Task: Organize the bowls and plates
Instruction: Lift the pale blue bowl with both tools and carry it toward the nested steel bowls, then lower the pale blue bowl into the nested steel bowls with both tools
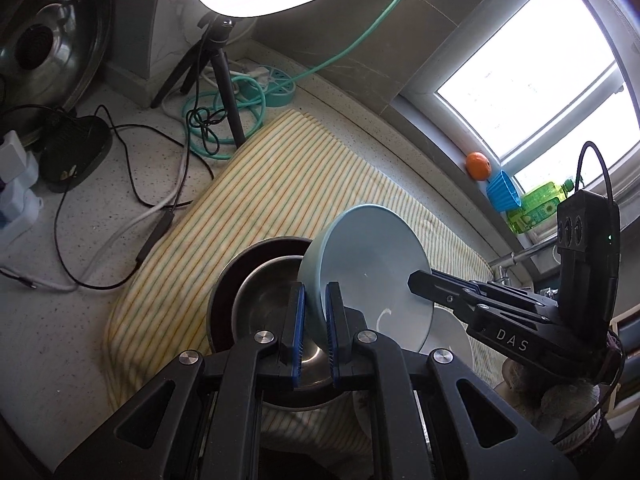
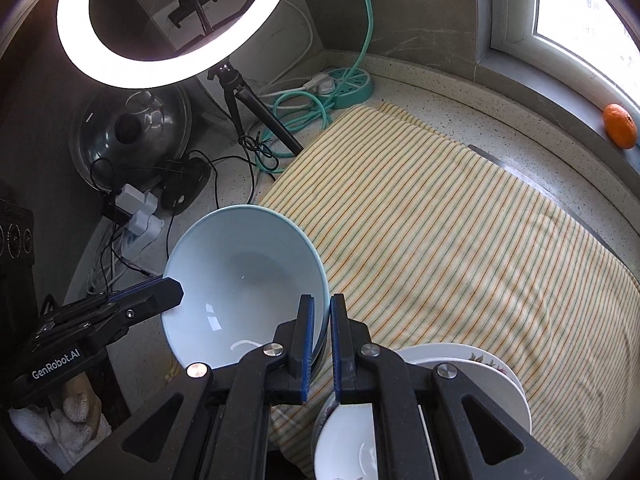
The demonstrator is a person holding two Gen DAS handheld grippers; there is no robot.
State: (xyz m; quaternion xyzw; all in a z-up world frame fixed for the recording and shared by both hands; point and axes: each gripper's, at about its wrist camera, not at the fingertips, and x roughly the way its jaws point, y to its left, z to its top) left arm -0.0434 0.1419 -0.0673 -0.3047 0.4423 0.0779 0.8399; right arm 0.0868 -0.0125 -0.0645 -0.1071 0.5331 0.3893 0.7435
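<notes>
A light blue bowl (image 1: 372, 256) hangs tilted between both grippers above the striped cloth (image 1: 280, 168). My left gripper (image 1: 316, 292) is shut on its near rim. My right gripper (image 1: 414, 280) comes in from the right and is shut on the opposite rim. Just below the blue bowl, a steel bowl (image 1: 264, 296) sits nested in a dark bowl (image 1: 224, 280). In the right wrist view the blue bowl (image 2: 240, 272) shows its inside, with the right gripper (image 2: 322, 300) on its rim and the left gripper (image 2: 178, 290) at its left edge. White plates (image 2: 480, 372) and a white bowl (image 2: 344, 440) lie below.
A ring light on a tripod (image 1: 228, 80) stands at the back with loose cables (image 1: 132, 168) and a teal power strip (image 1: 276, 84). A pot lid (image 1: 48, 48) leans at the left. An orange (image 1: 478, 166), a blue cup (image 1: 502, 192) and a green bottle (image 1: 536, 204) sit on the windowsill.
</notes>
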